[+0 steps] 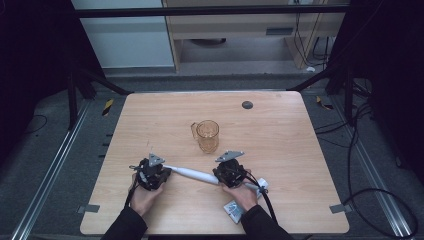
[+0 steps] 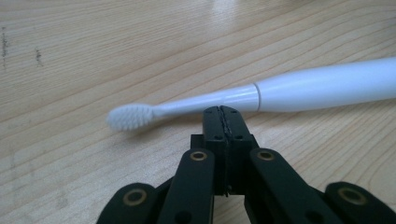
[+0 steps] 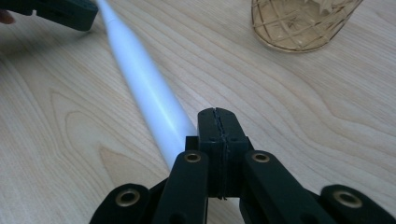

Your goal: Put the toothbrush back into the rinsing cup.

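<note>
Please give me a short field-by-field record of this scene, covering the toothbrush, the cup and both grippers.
surface: wooden table
toothbrush: white electric one, lying flat between the two grippers, bristle end toward the left gripper
cup: amber glass with a handle, upright, beyond the toothbrush, apart from it
left gripper: fingers shut, empty, beside the brush neck
right gripper: fingers shut, empty, beside the handle
packet: small, near the right hand

I count one white electric toothbrush [image 1: 192,174], one amber glass mug [image 1: 207,135], one small packet [image 1: 233,210] near the table's [image 1: 280,130] front edge, and two grippers.
</note>
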The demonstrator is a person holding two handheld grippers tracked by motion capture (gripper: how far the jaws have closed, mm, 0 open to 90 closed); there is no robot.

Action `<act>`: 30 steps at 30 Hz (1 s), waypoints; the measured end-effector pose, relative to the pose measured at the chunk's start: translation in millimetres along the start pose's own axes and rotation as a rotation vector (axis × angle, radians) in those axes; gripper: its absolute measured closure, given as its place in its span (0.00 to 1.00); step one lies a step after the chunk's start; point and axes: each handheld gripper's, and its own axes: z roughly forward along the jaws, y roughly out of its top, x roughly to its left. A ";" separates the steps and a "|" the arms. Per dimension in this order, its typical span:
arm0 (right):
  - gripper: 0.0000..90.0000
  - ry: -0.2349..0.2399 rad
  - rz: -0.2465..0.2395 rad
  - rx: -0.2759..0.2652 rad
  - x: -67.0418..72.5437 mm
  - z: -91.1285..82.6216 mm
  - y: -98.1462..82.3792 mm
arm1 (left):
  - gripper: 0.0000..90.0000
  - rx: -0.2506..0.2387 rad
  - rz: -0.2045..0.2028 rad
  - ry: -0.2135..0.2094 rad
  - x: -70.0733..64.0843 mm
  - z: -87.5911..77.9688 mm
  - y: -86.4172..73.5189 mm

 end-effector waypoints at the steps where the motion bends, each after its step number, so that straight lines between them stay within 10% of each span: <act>1: 1.00 0.000 0.000 0.000 0.0 0.0 0.0 | 0.99 0.000 0.000 0.000 0.0 0.0 0.0; 30: 1.00 0.067 -0.031 0.007 26.1 0.8 -6.3 | 0.99 -0.037 -0.036 0.003 6.2 -11.0 0.4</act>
